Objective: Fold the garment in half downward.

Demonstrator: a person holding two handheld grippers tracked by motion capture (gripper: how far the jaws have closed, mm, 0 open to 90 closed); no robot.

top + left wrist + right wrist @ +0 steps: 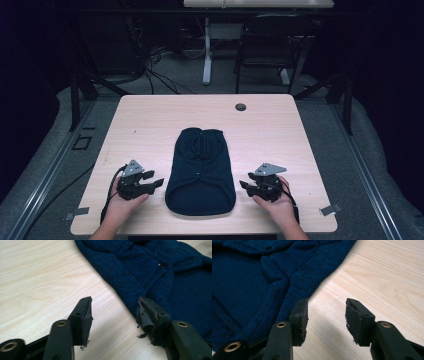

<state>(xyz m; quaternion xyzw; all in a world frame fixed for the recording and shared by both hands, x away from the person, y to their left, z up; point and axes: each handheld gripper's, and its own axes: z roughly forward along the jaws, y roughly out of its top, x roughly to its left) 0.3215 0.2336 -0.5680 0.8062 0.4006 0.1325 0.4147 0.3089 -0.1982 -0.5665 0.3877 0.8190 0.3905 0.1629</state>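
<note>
Sweater folded, snap button up close, tools apparently open.

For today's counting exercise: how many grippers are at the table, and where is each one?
2. The left gripper sits left of the dark blue knitted garment, and the right gripper sits right of it; both rest open on the wooden table, apart from the cloth.

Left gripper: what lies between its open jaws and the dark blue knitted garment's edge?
Only bare light wood table; the left gripper view shows the left gripper just short of the dark blue knitted garment.
</note>
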